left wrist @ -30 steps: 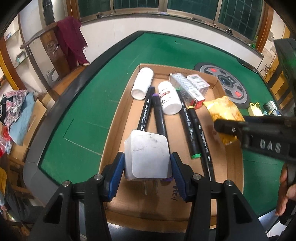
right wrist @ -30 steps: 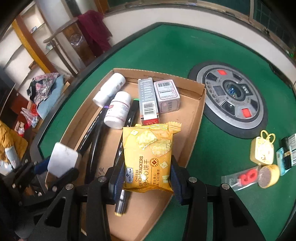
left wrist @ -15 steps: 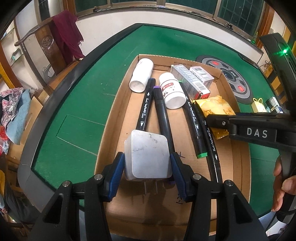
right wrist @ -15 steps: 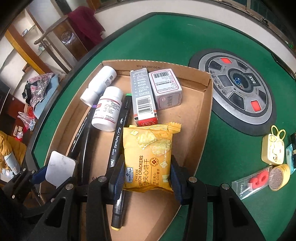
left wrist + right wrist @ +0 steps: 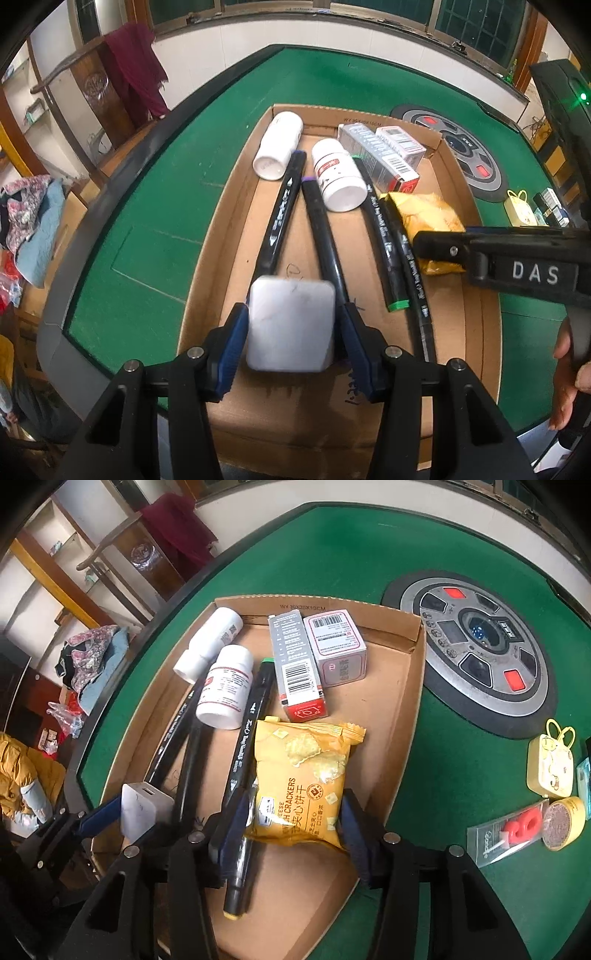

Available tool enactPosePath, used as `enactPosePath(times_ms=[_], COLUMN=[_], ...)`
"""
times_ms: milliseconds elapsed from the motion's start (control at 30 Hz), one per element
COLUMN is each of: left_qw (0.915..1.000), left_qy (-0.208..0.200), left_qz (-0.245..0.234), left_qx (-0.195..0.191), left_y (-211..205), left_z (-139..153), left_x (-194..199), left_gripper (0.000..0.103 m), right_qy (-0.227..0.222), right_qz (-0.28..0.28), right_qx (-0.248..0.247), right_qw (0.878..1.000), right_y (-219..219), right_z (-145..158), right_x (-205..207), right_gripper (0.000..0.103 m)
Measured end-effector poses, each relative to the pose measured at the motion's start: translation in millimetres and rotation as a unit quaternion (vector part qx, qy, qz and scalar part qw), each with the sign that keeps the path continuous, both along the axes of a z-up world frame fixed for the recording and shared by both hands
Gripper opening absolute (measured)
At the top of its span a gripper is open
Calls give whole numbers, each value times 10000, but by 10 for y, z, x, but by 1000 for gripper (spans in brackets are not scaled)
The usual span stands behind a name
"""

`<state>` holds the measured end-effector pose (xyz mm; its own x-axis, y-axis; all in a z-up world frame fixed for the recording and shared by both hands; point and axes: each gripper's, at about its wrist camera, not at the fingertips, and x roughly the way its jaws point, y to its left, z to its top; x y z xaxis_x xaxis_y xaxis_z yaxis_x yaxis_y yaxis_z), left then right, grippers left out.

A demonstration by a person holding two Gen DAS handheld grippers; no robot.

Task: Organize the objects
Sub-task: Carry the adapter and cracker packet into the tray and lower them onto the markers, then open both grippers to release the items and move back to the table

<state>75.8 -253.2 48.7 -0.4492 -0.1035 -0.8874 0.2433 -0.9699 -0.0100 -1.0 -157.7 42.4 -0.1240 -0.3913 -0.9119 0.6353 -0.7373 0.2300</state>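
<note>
A shallow cardboard tray (image 5: 221, 236) (image 5: 406, 686) lies on the green table. It holds two white bottles (image 5: 338, 173), several black markers (image 5: 282, 206) and two boxes (image 5: 334, 642). My left gripper (image 5: 291, 328) is shut on a white plug adapter (image 5: 290, 325), low over the tray's near end; the adapter also shows in the right wrist view (image 5: 142, 808). My right gripper (image 5: 291, 823) is shut on a yellow cheese cracker packet (image 5: 303, 779), over the tray's right part, beside the markers.
A round grey disc with red buttons (image 5: 476, 653) lies on the table right of the tray. A yellow tin (image 5: 550, 768), a round yellow tin (image 5: 563, 823) and a clear packet with a red item (image 5: 506, 830) lie further right. The table edge (image 5: 110, 184) curves at left.
Both grippers have moved lower towards the tray with their loads. The adapter has tilted, so its prongs no longer show. The cracker packet now sits lower by the markers.
</note>
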Motion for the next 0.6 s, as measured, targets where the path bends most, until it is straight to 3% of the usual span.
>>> enactPosePath(times_ms=[367,600], left_qw=[9978,9951], left_qy=[450,680], left_qz=[55,-85], left_qx=[-488,-711], left_y=[251,493], left_z=[282,459], left_x=[6,-31], left_gripper=[54,57], right_qy=[306,373], right_qz=[134,-122], right_qx=[-390,-603], right_qw=[9987,9974], right_y=[286,628], right_z=[310,485], right_x=[111,85], right_gripper=[62,62])
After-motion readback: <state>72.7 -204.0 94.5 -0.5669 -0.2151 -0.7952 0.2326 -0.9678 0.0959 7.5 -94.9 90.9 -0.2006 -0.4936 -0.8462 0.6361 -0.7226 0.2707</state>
